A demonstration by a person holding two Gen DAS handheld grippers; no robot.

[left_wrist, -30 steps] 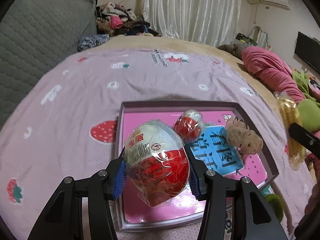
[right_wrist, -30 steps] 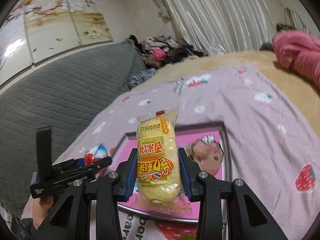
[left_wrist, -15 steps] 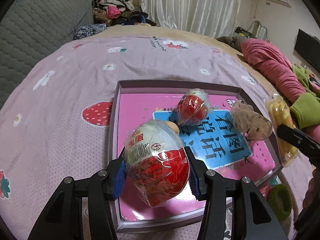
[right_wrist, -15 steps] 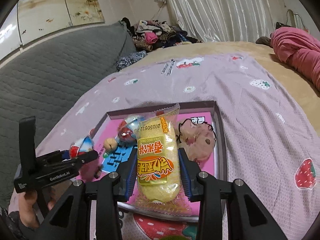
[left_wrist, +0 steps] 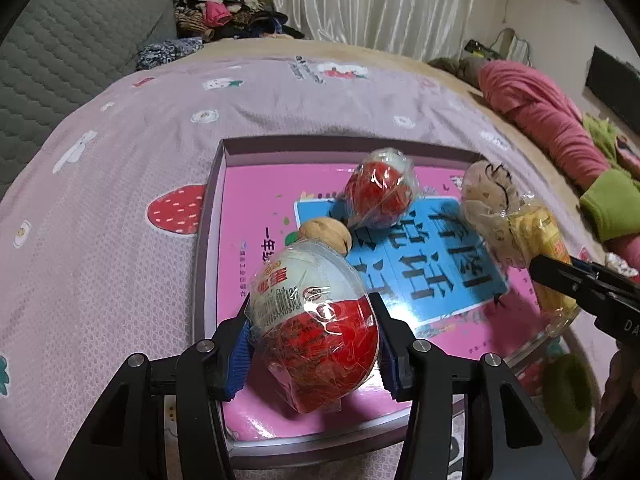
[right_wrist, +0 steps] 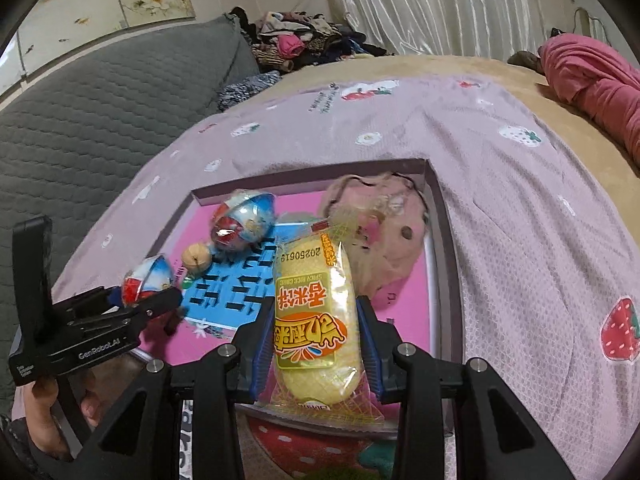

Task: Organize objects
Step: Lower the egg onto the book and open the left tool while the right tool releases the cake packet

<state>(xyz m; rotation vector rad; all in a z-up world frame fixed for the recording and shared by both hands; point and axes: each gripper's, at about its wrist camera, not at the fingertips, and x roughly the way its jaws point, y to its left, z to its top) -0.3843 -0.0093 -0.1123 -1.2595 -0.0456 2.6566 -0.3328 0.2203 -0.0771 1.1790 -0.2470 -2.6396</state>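
Note:
My left gripper (left_wrist: 314, 344) is shut on a plastic-wrapped red and white egg toy (left_wrist: 316, 320), low over the near left part of a shallow box (left_wrist: 218, 184) with a pink and blue floor. My right gripper (right_wrist: 316, 344) is shut on a yellow rice-cake packet (right_wrist: 314, 308), above the box's near right part (right_wrist: 440, 216). Inside the box lie a second wrapped egg toy (left_wrist: 380, 194), a walnut (left_wrist: 326, 234) and a bagged beige plush (left_wrist: 486, 196). The right wrist view also shows the left gripper (right_wrist: 148, 300) with its egg (right_wrist: 146, 278).
The box rests on a lilac strawberry-print blanket (left_wrist: 120, 184) over a bed. A grey quilted headboard (right_wrist: 80, 120) stands on the left, a clothes pile (left_wrist: 224, 16) at the back, pink bedding (left_wrist: 536, 108) to the right. A green object (left_wrist: 568, 388) lies near the box's near right corner.
Both grippers have sunk toward the box while keeping their loads. The box and its contents look larger and closer. The walnut has come into the left wrist view.

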